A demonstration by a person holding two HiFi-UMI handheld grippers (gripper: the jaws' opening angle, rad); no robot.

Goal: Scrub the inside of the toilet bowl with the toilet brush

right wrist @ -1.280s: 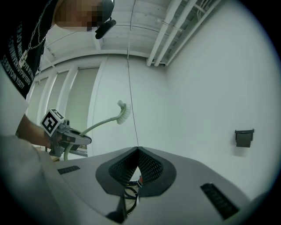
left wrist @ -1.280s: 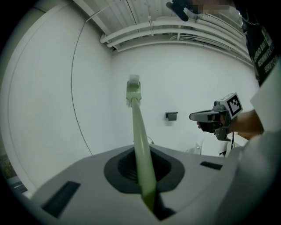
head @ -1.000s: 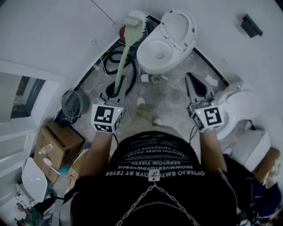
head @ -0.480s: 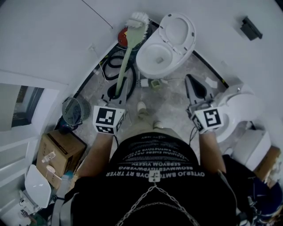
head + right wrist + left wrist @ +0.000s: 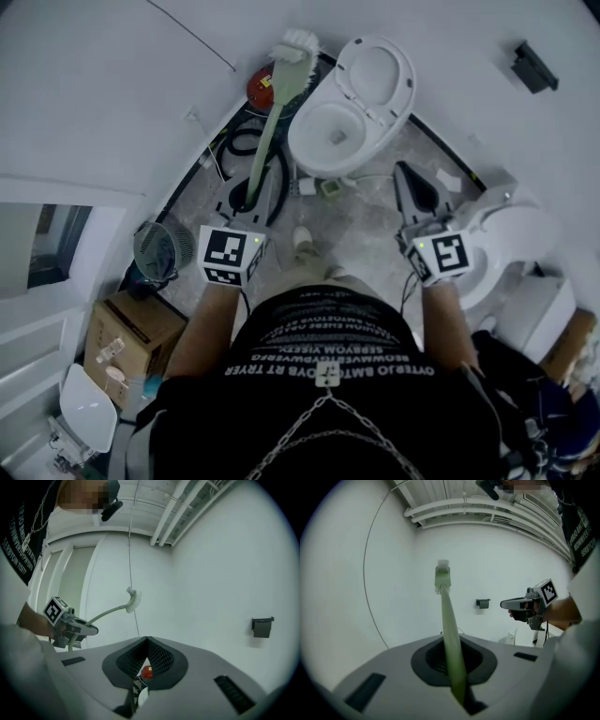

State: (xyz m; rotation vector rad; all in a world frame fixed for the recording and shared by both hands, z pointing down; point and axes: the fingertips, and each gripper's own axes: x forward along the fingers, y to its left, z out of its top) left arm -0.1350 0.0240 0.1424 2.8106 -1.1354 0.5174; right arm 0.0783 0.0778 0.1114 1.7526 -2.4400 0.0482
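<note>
So the left gripper (image 5: 251,190) is clamped down on the bottom end of the green toilet brush (image 5: 271,105). The bristle head (image 5: 293,42) is up in the air at the top middle of the frame, just left of the toilet bowl (image 5: 302,132) and not in it yet. The right gripper (image 5: 409,180) is pinched closed on nothing, off at mid right.

Biggest worry imo: that's a long handle gripped only at its tail end, so once the bristles push against porcelain it could twist or slide in the jaws. Swinging it over could also clip the raised seat and lid (image 5: 377,67) or smack the wall. Scrub too hard and you fling water onto the floor.

The room is tight. The floor (image 5: 366,220) is grey mottled tile and probably slick when wet. There's a black hose (image 5: 236,142) coiled at the left of the bowl, a red thing (image 5: 257,87) by the wall, and a second toilet (image 5: 514,228) at the right edge.
</note>
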